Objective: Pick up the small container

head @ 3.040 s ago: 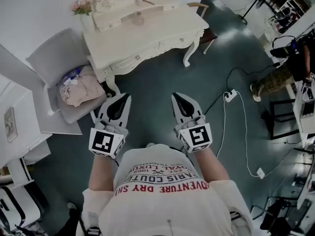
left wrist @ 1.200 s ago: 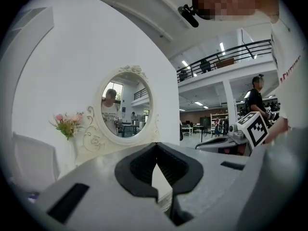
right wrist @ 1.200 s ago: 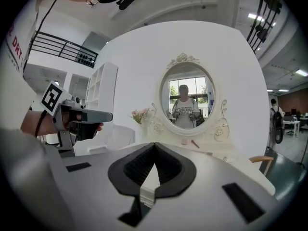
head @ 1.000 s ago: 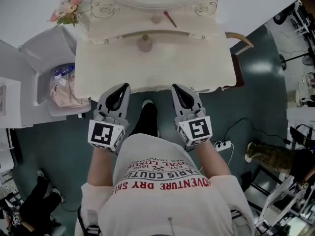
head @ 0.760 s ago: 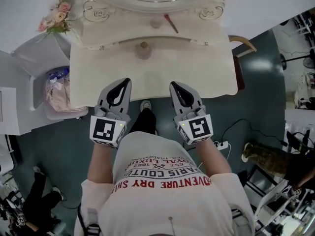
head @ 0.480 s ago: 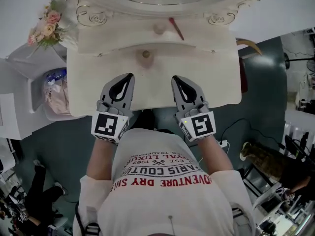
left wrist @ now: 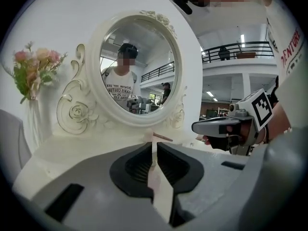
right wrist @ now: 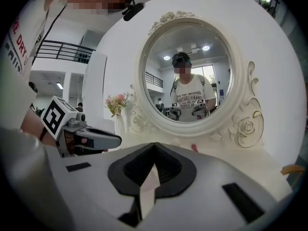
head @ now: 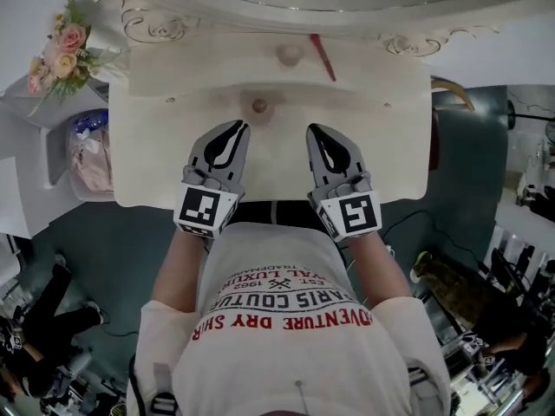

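Nothing had been picked up yet: the small container (head: 259, 105) stood on the dressing table (head: 156, 146), just beyond the left gripper (head: 238, 128). That gripper and the right gripper (head: 313, 131) both had closed, empty jaws.

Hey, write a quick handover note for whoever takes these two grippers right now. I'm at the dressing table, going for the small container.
Left gripper: shut, empty, over the dressing table.
Right gripper: shut, empty, alongside it.
Small container: on the tabletop just ahead of the left gripper, untouched. A second small round item and a red stick lie on the raised shelf behind.
Done: nothing grasped yet.
Left: open a gripper, probably the left, close on the container, lift.
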